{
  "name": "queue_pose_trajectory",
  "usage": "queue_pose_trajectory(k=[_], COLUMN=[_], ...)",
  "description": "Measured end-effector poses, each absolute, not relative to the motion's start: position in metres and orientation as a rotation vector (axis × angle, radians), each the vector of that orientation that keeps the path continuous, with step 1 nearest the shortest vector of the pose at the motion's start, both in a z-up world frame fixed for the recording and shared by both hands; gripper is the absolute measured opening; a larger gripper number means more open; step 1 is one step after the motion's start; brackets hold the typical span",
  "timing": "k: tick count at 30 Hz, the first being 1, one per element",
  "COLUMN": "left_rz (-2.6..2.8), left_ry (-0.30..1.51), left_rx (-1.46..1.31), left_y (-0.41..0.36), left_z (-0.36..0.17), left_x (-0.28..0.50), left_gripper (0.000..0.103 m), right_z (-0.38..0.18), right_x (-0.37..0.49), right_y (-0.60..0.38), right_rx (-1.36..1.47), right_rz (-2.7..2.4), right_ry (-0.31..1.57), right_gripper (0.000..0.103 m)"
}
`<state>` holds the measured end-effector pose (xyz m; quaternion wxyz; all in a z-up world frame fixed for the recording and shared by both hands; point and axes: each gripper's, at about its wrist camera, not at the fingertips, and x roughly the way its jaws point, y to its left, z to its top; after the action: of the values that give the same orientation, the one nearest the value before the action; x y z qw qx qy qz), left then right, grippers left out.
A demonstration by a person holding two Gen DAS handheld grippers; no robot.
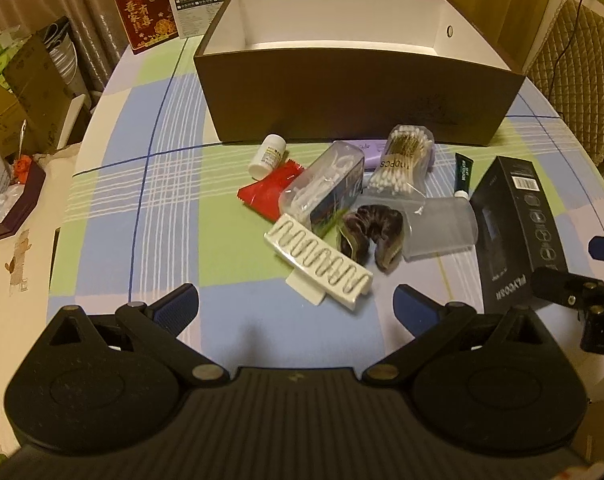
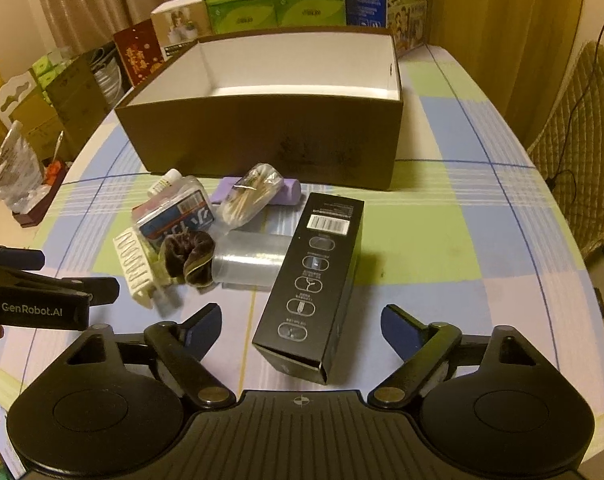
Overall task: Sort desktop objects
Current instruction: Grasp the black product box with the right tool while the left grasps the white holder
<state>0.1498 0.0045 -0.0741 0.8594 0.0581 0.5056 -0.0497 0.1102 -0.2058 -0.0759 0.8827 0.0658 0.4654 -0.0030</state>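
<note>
Sorting stock, counter covered with a checked cloth (image 1: pixel 149 208) — nothing yet in the brown box (image 1: pixel 354 92), whose white inside shows bare as far as can be seen.

- Left gripper (image 1: pixel 295 306): jaws apart, holding nothing, poised just short of the white hair clip (image 1: pixel 320 266).
- Right gripper (image 2: pixel 302 326): jaws apart, holding nothing, straddling the near end of the black carton (image 2: pixel 316 284).
- Black carton: lies flat at the right of the pile, near end flap slightly open. Likely light, stiff, smooth-sided; best taken across its narrow width near the middle, away from the loose flap.
- Hair clip: hard plastic, probably slippery; grip across the toothed body.
- Brown scrunchie (image 1: pixel 372 236): soft, will squash; any pinch should hold.
- Cotton swabs in a bag (image 1: pixel 404 162): light, crinkly, may slide in the jaws — lying on a purple pack (image 1: pixel 372 156).
- Clear tub (image 1: pixel 442 228) on its side: round, may roll or flex.
- Floss-pick case (image 1: pixel 326 190), red packet (image 1: pixel 267 194), white pill bottle (image 1: pixel 267 156), small dark tube (image 1: pixel 464 174): all close together in front of the box
</note>
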Motion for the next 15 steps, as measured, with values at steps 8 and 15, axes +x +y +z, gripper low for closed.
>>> queue_pose_trajectory(k=[8,15], left_rz=[-0.138,-0.151], left_ry=[1.093,1.125], left_rx=[0.123,0.144], left_y=[0.002,-0.002], left_z=[-0.089,-0.111], left_x=[0.171,0.189], left_gripper=[0.102,0.095], right_z=[-0.09,-0.102], right_x=[0.13,0.138], right_y=[-0.205,-0.21], right_rx=[0.138,0.131], right_rz=[-0.013,-0.049], right_ry=[1.009,1.048], right_gripper=[0.079,0.074])
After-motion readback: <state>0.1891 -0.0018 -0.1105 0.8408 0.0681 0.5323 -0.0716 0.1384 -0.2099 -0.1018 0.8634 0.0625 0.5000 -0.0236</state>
